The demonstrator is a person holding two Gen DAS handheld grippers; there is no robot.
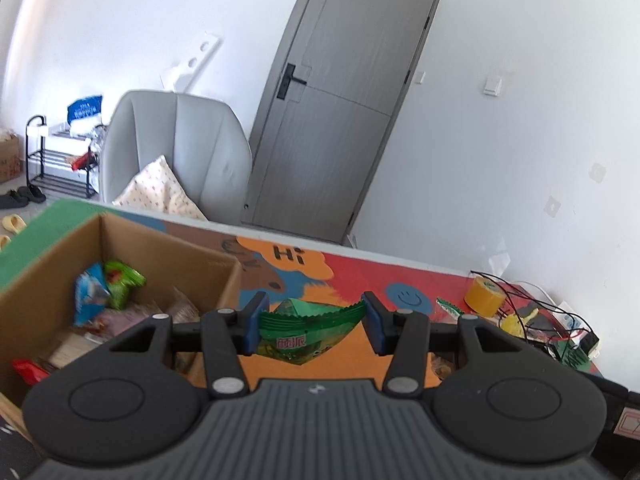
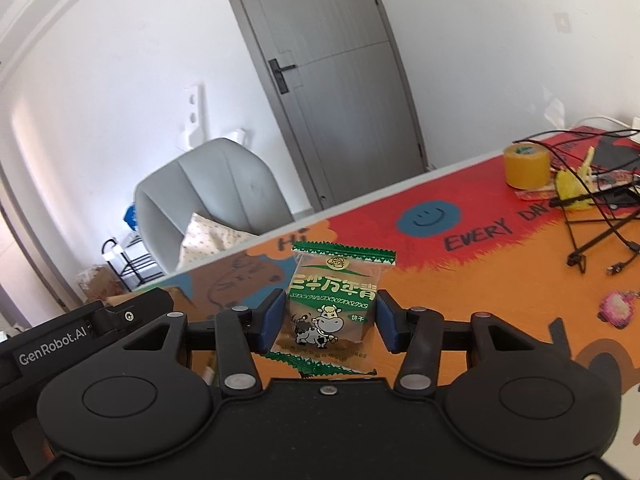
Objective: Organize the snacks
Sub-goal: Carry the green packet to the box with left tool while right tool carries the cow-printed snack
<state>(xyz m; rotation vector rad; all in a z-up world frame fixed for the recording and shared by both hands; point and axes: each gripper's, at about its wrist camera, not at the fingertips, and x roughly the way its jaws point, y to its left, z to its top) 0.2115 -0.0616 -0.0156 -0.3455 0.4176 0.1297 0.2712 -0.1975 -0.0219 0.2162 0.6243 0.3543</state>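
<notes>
My left gripper (image 1: 311, 325) is shut on a green snack packet (image 1: 308, 330), held crumpled between its blue pads above the colourful table mat (image 1: 360, 276). Just to its left stands an open cardboard box (image 1: 168, 248) with several snack packets inside, among them a blue one (image 1: 90, 292) and a green one (image 1: 120, 280). My right gripper (image 2: 328, 322) is shut on a green and brown biscuit packet with a cartoon cow (image 2: 330, 304), upright above the mat (image 2: 460, 280). The left gripper's black body (image 2: 80, 332) shows at the left edge of the right wrist view.
A yellow tape roll (image 1: 485, 295) (image 2: 526, 168), a yellow wrapper (image 2: 572, 186) and tangled black cables (image 2: 600, 216) lie at the mat's far right. A pink item (image 2: 618, 308) lies on the right. Behind the table stand a grey armchair (image 1: 176, 152), a door (image 1: 340, 100) and a black rack (image 1: 56, 160).
</notes>
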